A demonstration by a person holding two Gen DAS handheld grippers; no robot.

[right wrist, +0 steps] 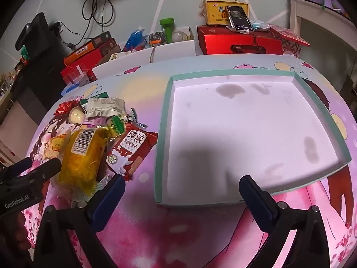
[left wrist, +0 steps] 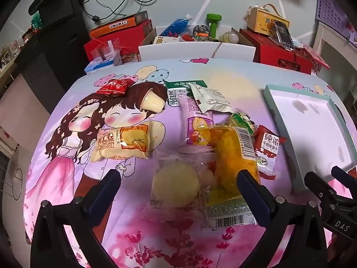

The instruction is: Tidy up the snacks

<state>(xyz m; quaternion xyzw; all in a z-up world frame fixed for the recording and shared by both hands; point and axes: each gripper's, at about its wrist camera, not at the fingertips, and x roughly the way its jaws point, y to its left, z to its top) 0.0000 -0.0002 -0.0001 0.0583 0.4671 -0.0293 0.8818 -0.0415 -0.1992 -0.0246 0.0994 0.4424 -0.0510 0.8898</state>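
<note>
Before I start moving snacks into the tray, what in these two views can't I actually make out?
- Purple swiss-roll pack: lower end covered by the yellow cake pack, left wrist view.
- Clear bun pack: label blurred, left wrist view.
- Tray: near-right corner hidden behind the right gripper, right wrist view.
- Snack pile: far packs overlap, count unclear, right wrist view.

Black gripper [left wrist: 178, 182], blue pads [left wrist: 253, 192], silver screws.
</note>
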